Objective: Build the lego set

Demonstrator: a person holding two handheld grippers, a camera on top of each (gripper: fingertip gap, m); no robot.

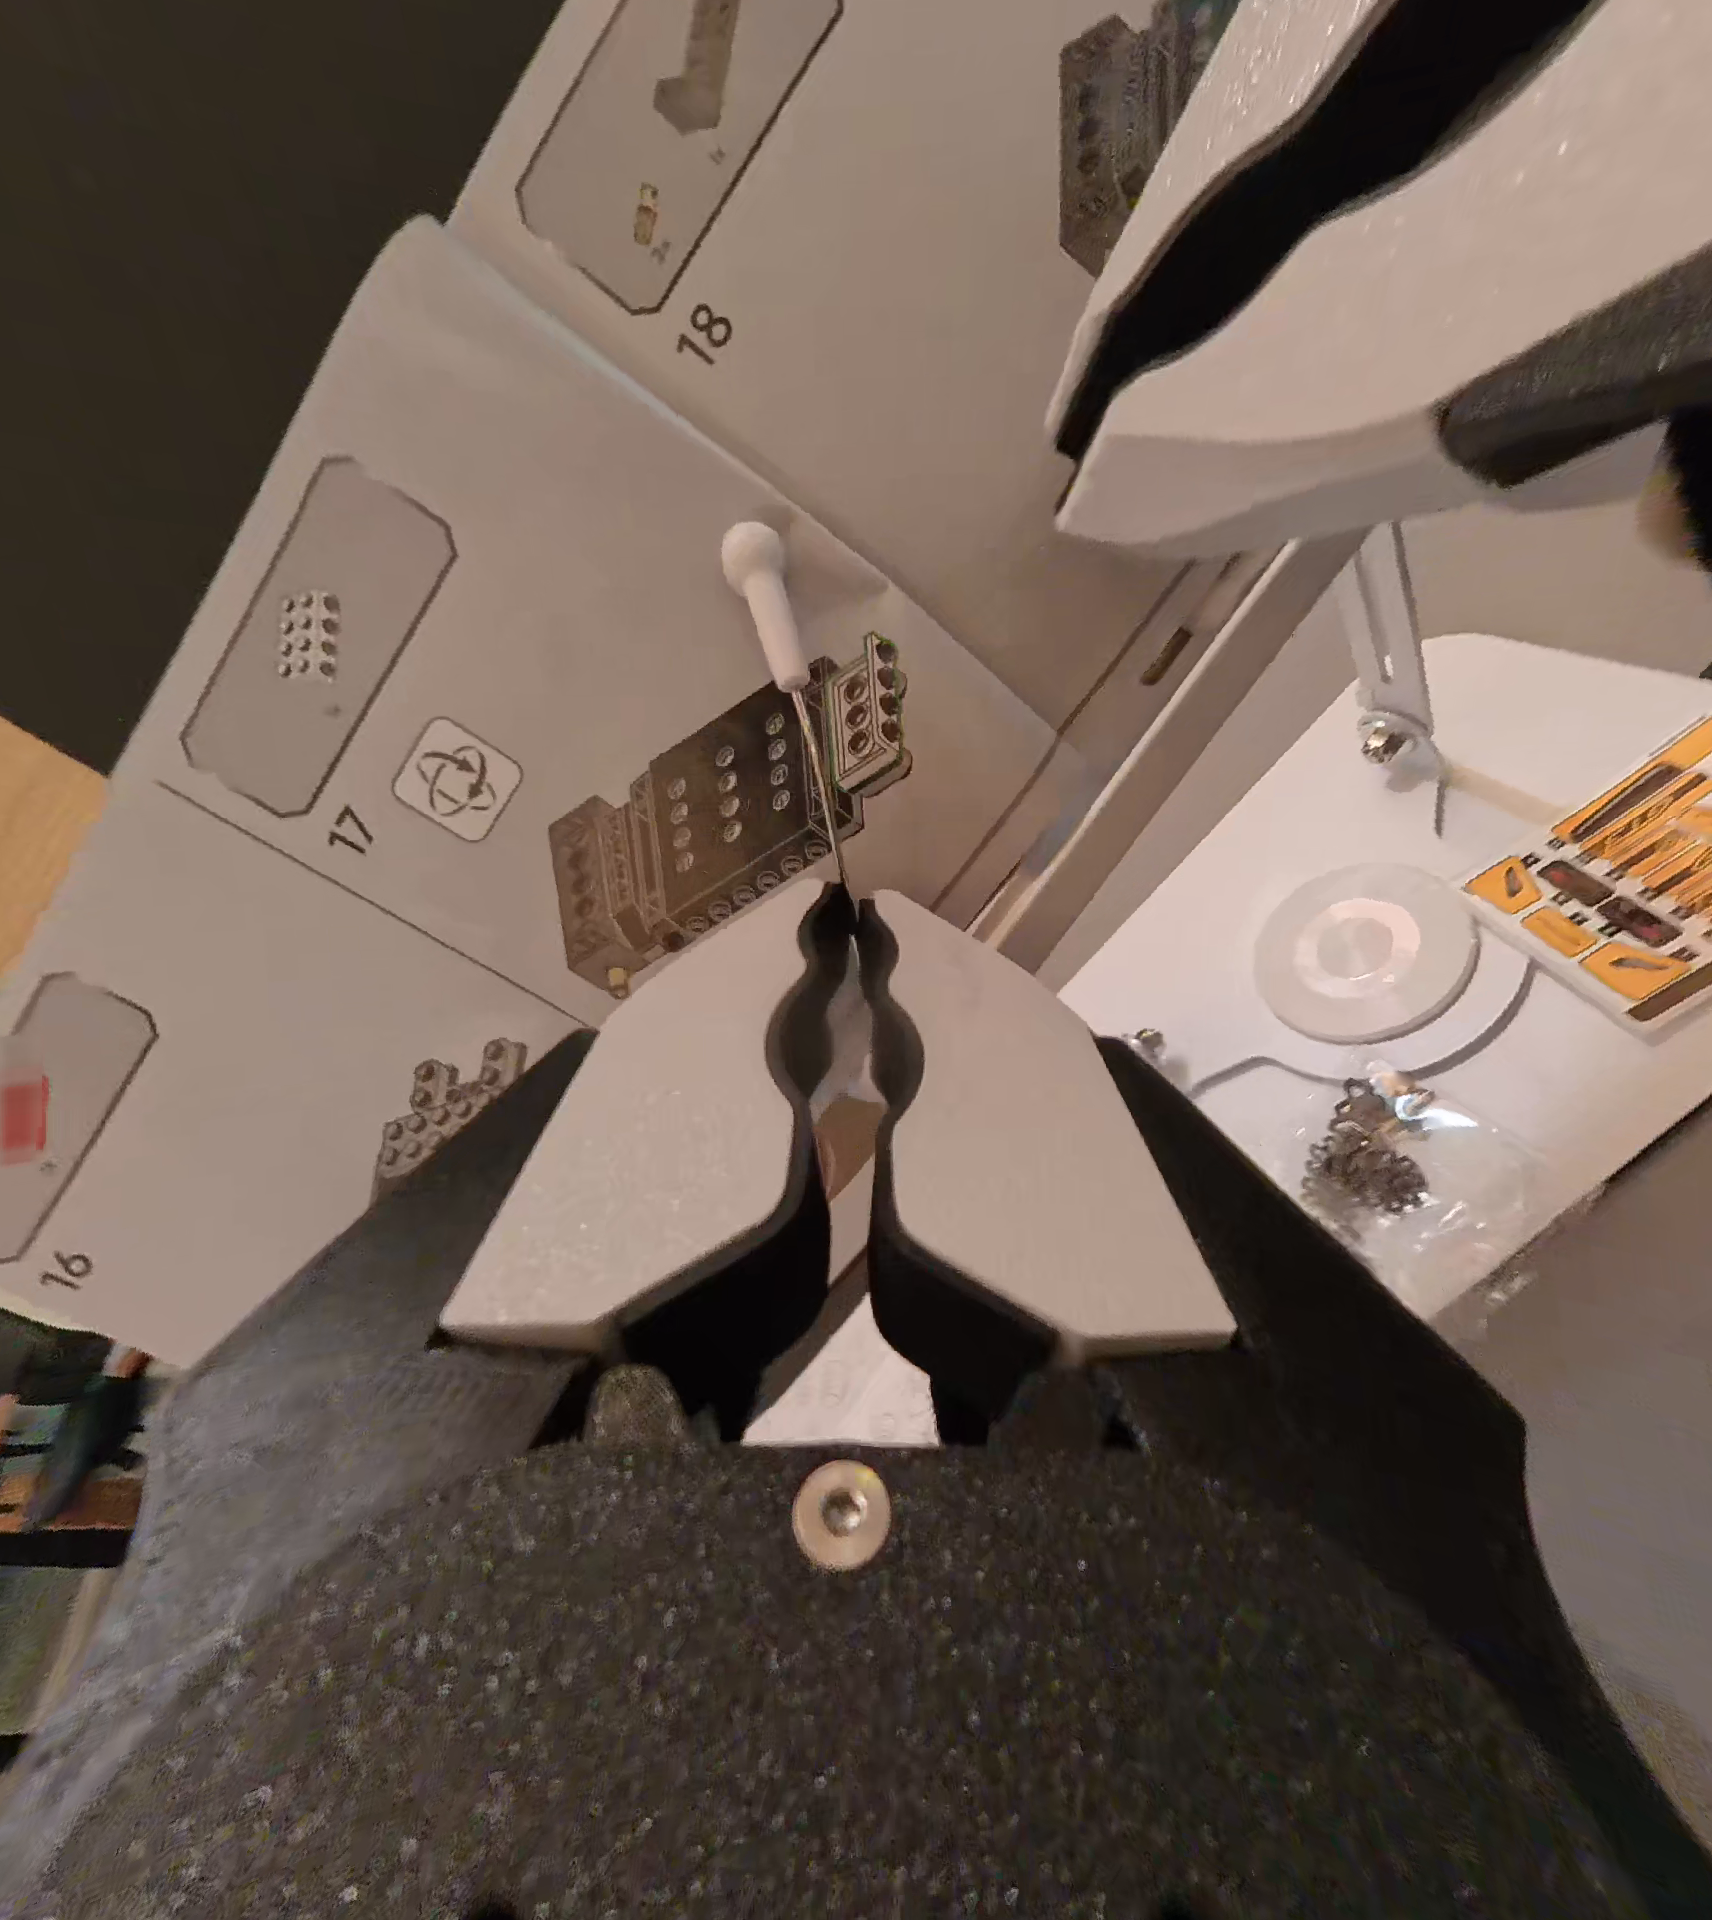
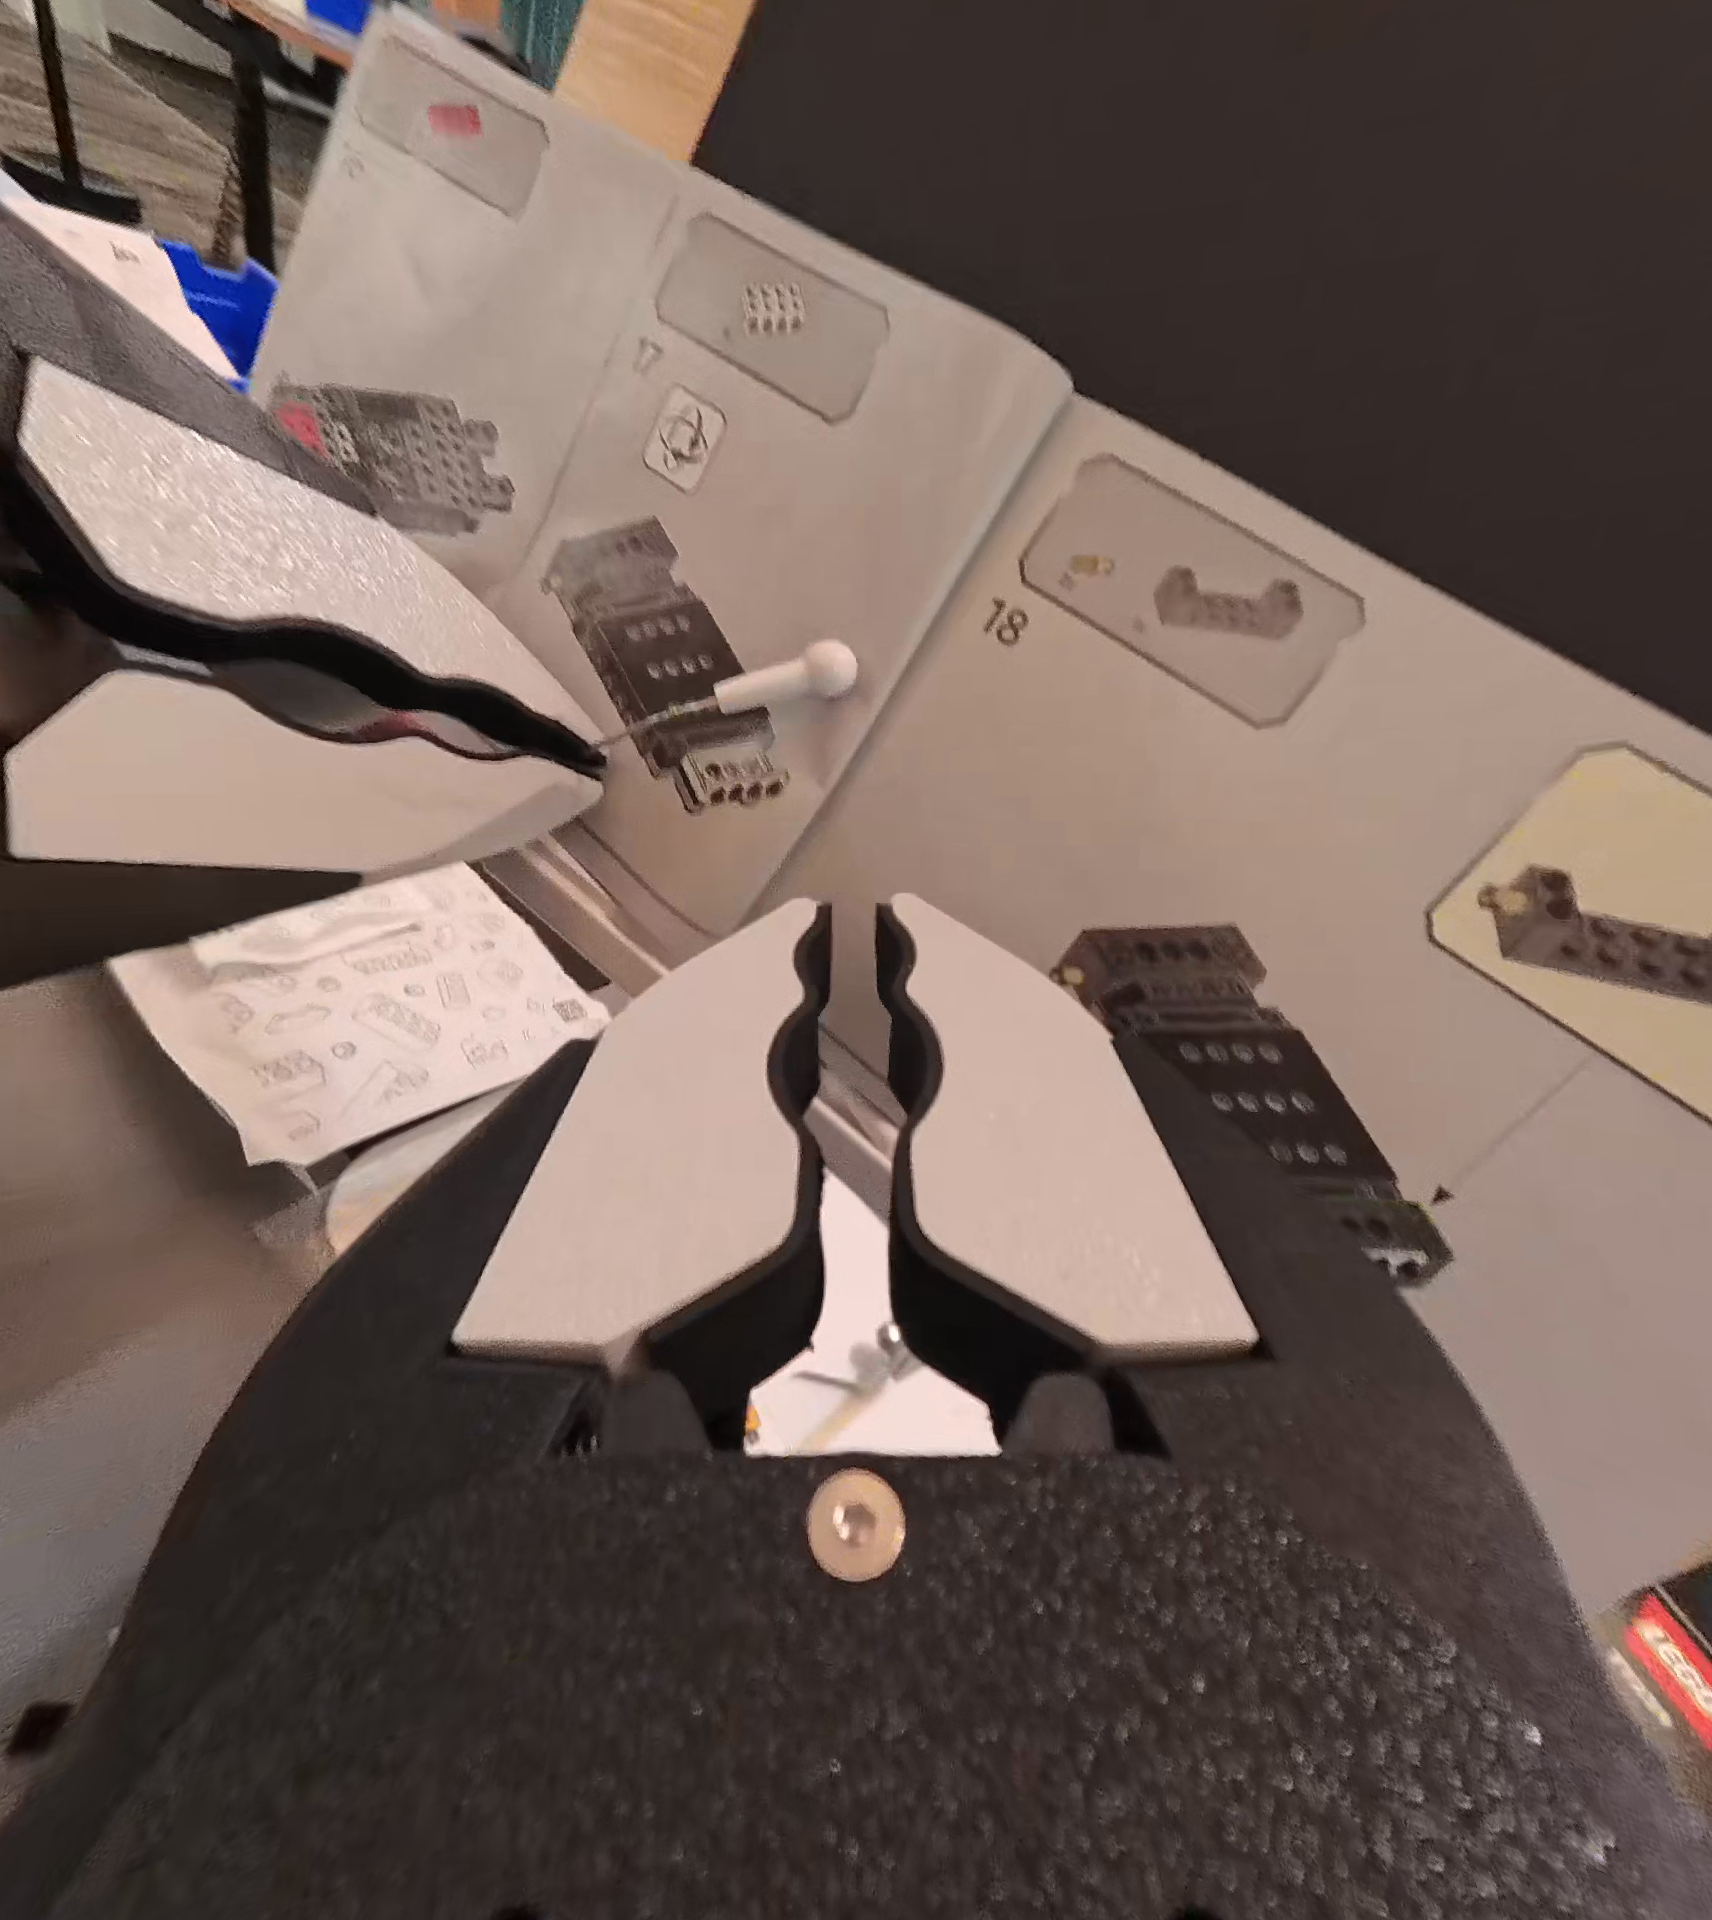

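Before propped booklet (image 1: 540, 499), left gripper (image 1: 850, 906) pinching pin (image 1: 774, 613)

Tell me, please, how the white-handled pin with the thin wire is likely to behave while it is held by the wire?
The pin looks light. Its wire is thin and bowed, so it probably flexes. The left tongs pinch only the wire's end, so the handle may swing or slip.
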